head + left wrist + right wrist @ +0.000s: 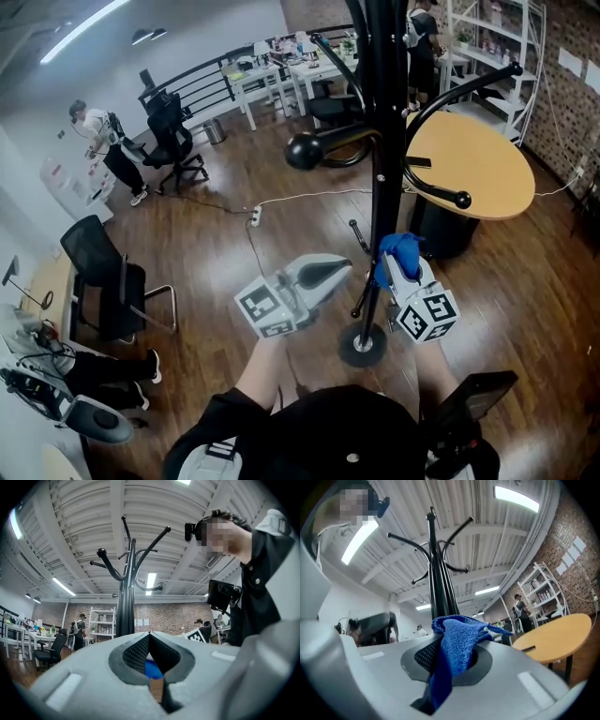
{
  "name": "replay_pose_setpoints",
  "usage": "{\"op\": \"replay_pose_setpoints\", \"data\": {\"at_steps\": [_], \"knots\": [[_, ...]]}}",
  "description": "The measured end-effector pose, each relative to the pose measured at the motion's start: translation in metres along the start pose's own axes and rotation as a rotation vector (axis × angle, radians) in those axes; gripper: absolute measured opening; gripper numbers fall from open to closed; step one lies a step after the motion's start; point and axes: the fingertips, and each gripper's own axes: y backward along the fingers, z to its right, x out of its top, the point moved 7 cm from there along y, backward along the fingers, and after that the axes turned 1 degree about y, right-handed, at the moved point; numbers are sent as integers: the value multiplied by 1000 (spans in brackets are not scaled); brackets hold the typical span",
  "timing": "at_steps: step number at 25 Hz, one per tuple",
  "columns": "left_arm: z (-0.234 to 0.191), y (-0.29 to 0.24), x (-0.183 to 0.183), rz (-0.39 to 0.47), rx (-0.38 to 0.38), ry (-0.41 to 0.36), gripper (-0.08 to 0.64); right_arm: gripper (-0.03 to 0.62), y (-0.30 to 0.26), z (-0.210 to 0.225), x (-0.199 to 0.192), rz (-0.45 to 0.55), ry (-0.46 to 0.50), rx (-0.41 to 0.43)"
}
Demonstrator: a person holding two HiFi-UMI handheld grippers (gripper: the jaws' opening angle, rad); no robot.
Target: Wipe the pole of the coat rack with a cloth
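The black coat rack pole [385, 141] rises from its round base [363, 346] on the wood floor. My right gripper [390, 260] is shut on a blue cloth [398, 247], which sits against the pole's lower part. From the right gripper view, the cloth [455, 641] bulges out of the jaws with the pole [439, 590] right behind it. Just left of the pole, my left gripper [345, 263] points at it and holds nothing. Its jaws meet at the tips [149, 634] in the left gripper view, below the pole [125, 606].
Curved hooks with ball ends [305, 150] stick out from the rack at head height. A round wooden table [480, 167] stands close behind on the right. A black chair [108, 281] is at the left, a power strip with cable [254, 217] on the floor.
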Motion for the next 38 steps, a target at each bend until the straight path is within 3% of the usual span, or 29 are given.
{"op": "replay_pose_setpoints", "data": {"at_steps": [6,10,15,19,24,29,33,35,38], "knots": [[2,2,-2,17,-17,-8,-3,40,-29,-27,124,230,138,72],[3,2,-2,24,-30,-8,-3,40,-35,-34,154,265,175,68],[-1,-1,-3,34,-32,5,-3,40,-27,-27,115,192,185,59],[-6,0,-7,37,-32,13,-3,40,-13,-9,40,66,111,3],[-8,-5,-10,39,-43,20,-3,40,8,12,-60,-114,15,-4],[-8,-5,-11,34,-48,28,-3,40,19,26,-128,-293,-98,-59],[-11,-2,-11,33,-42,30,-3,41,18,27,-131,-354,-141,-81],[-11,0,-12,34,-39,31,-3,40,18,21,-107,-270,-142,-77],[-12,4,-14,38,-33,30,-3,40,9,6,-45,-61,-123,-66]]}}
